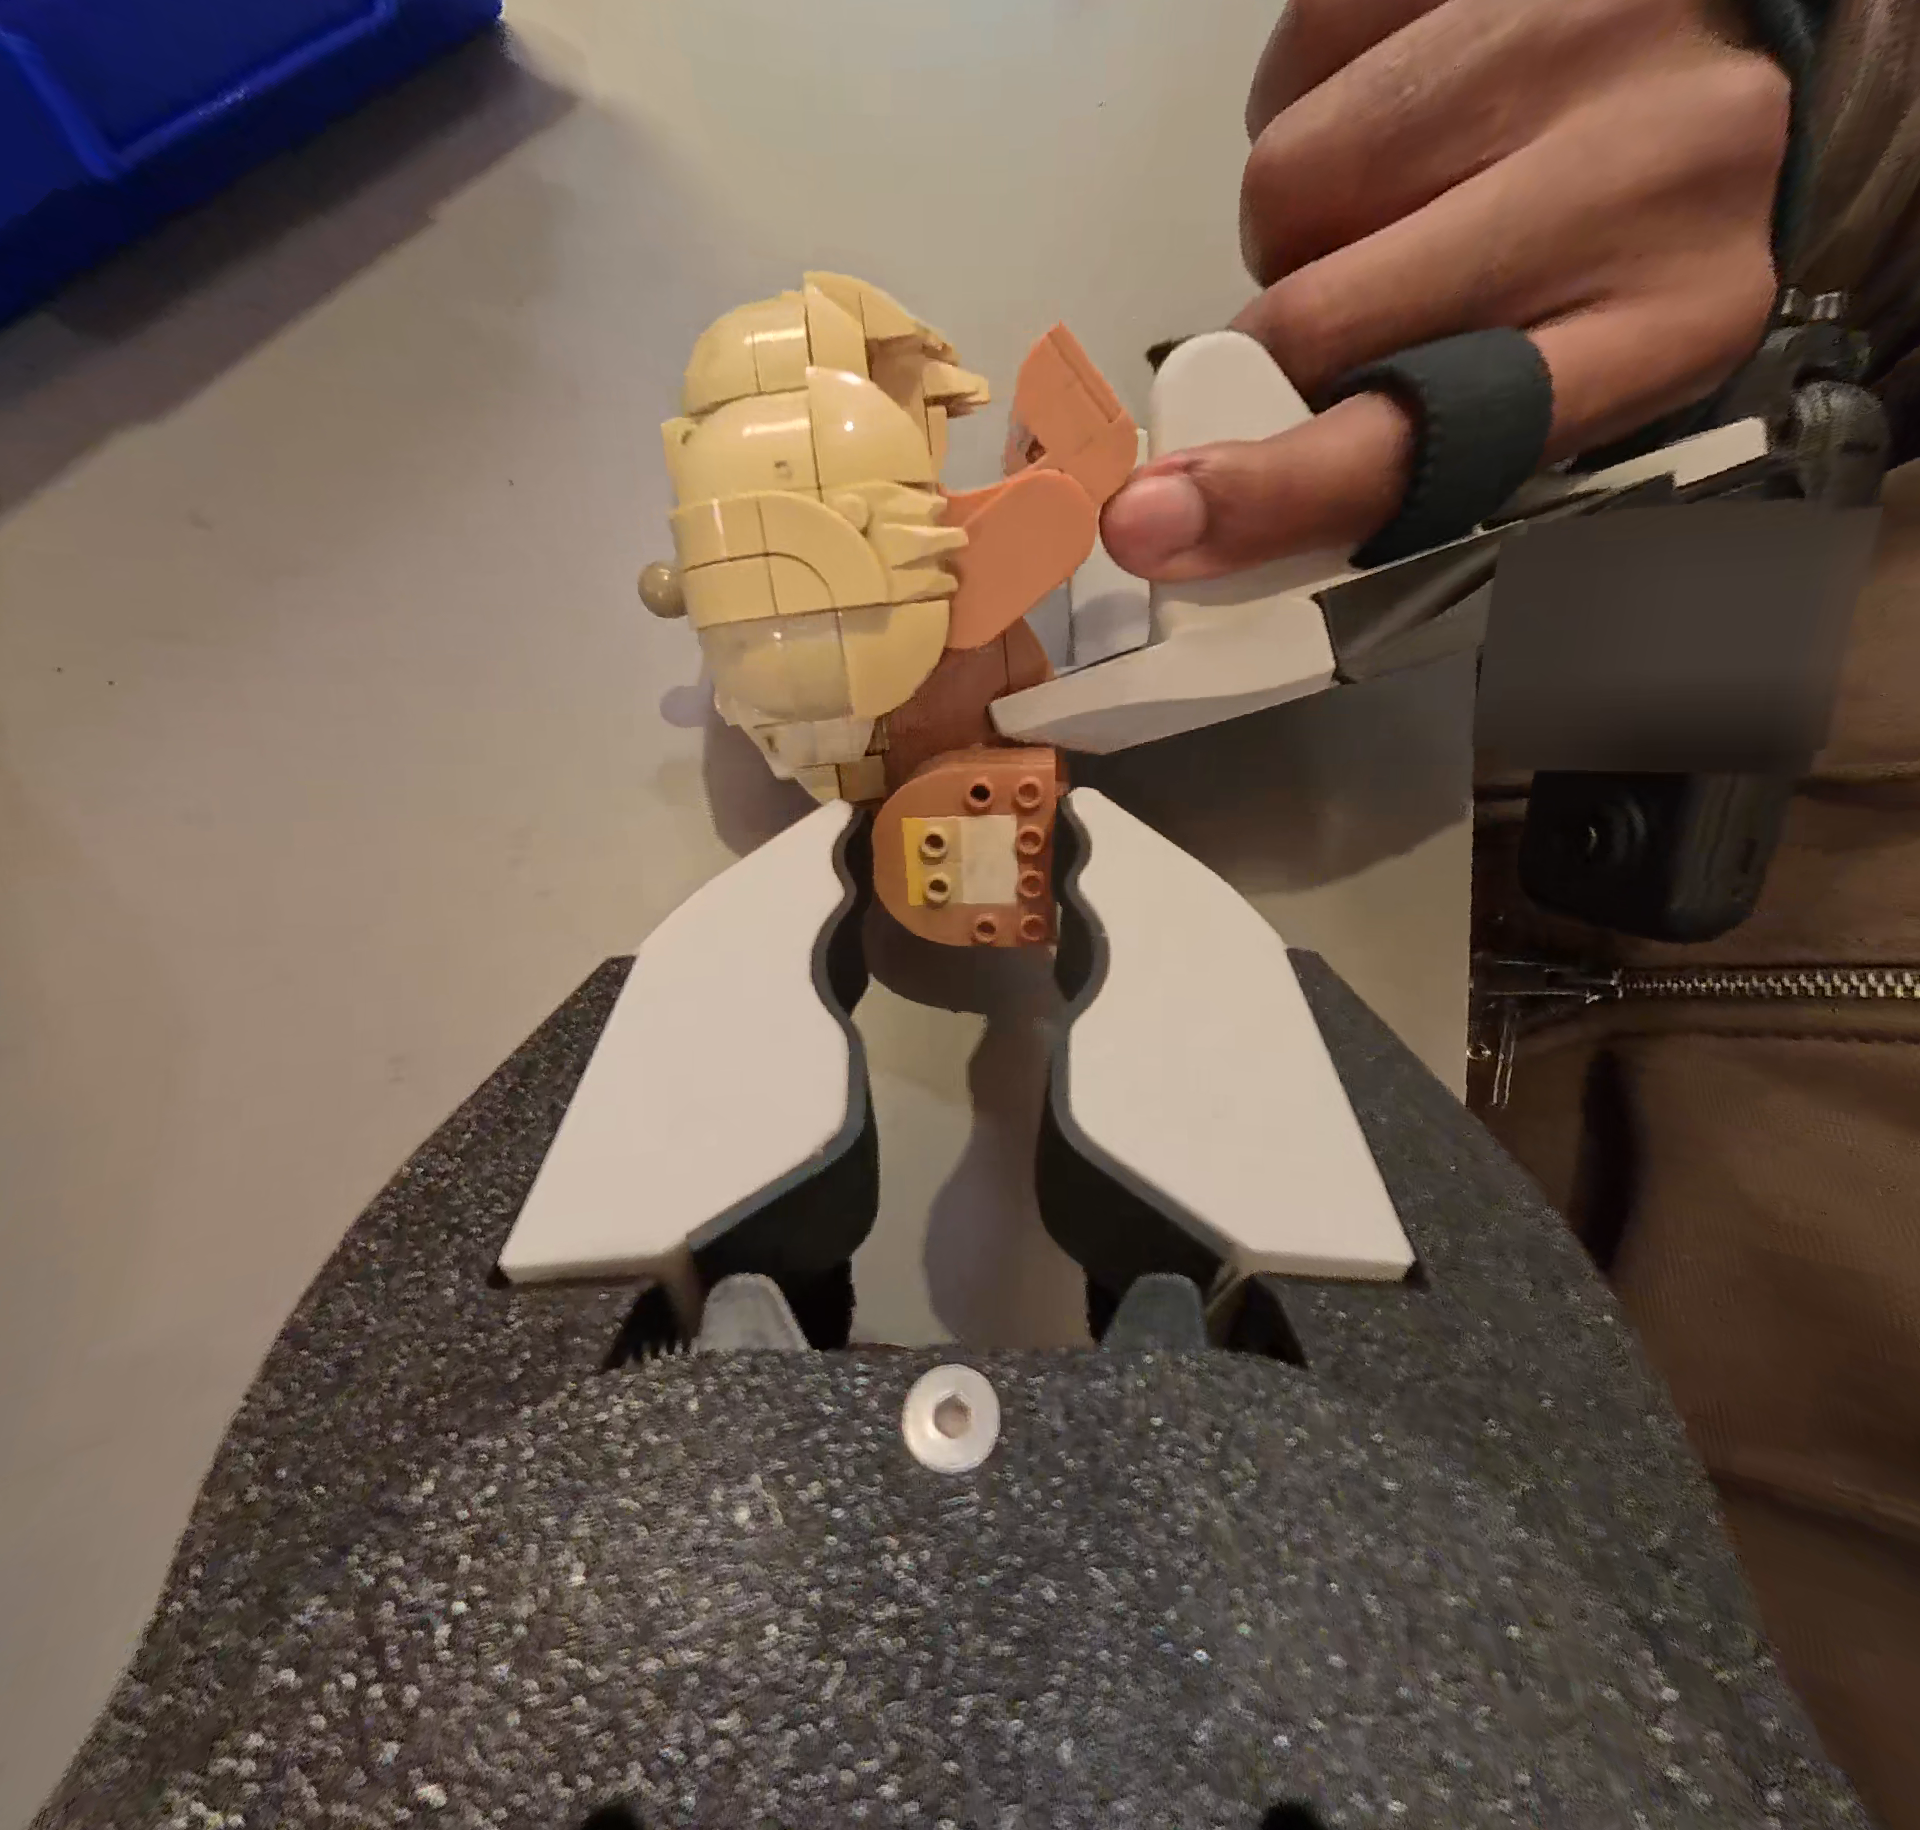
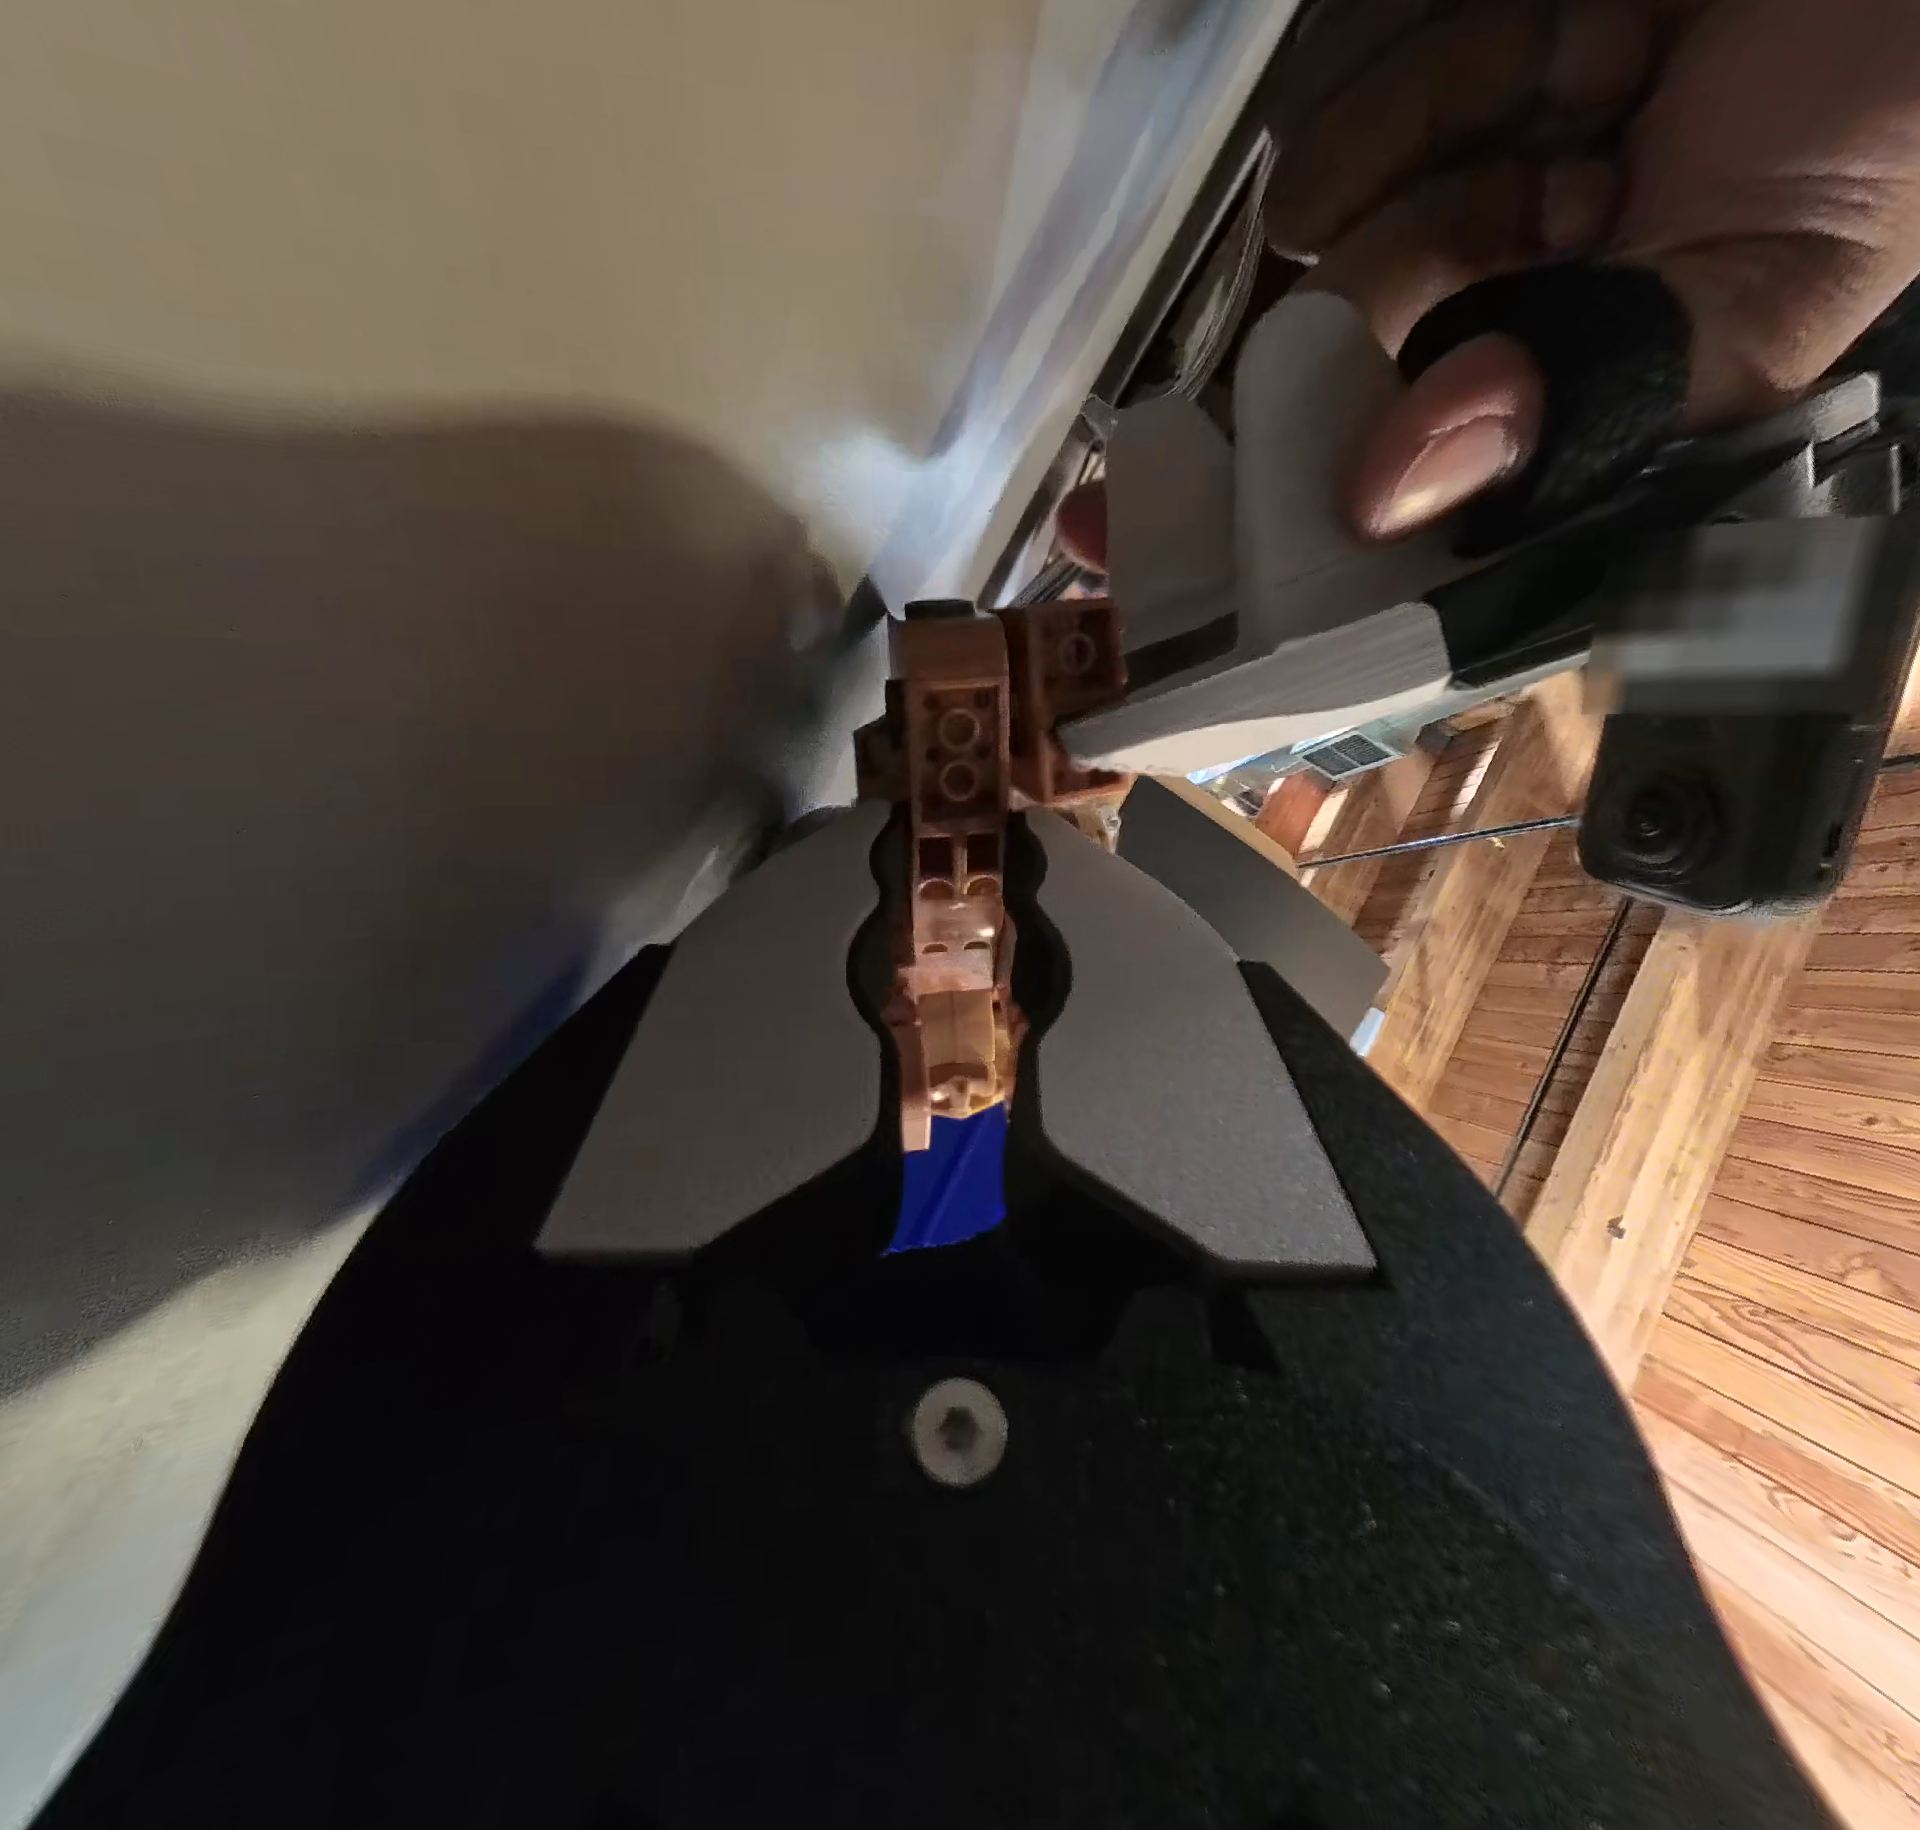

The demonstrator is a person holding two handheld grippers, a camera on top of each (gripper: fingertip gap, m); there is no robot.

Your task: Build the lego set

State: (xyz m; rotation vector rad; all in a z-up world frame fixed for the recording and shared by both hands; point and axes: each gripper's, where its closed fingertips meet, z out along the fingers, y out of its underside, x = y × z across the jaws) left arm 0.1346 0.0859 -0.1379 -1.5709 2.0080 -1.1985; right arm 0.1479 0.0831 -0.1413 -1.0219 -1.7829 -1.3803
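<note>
The lego model (image 1: 810, 533) has a tan rounded head, orange flaps and a brown studded base (image 1: 977, 876). My left gripper (image 1: 961, 804) is shut on that base and holds the model above the table. In the left wrist view, the right gripper reaches in from the right. Its lower finger (image 1: 1164, 700) lies against the brown middle, and the person's thumb (image 1: 1153, 523) presses an orange flap. In the right wrist view, my right gripper (image 2: 951, 824) is shut on the brown part of the model (image 2: 956, 741). The left gripper's finger (image 2: 1247, 710) touches a brown brick (image 2: 1070, 658) beside it.
A blue bin (image 1: 156, 66) stands at the far left on the beige table (image 1: 364, 741). The person's brown jacket (image 1: 1714, 1209) fills the right side. Wooden planks (image 2: 1714, 1157) show at the right of the blurred right wrist view.
</note>
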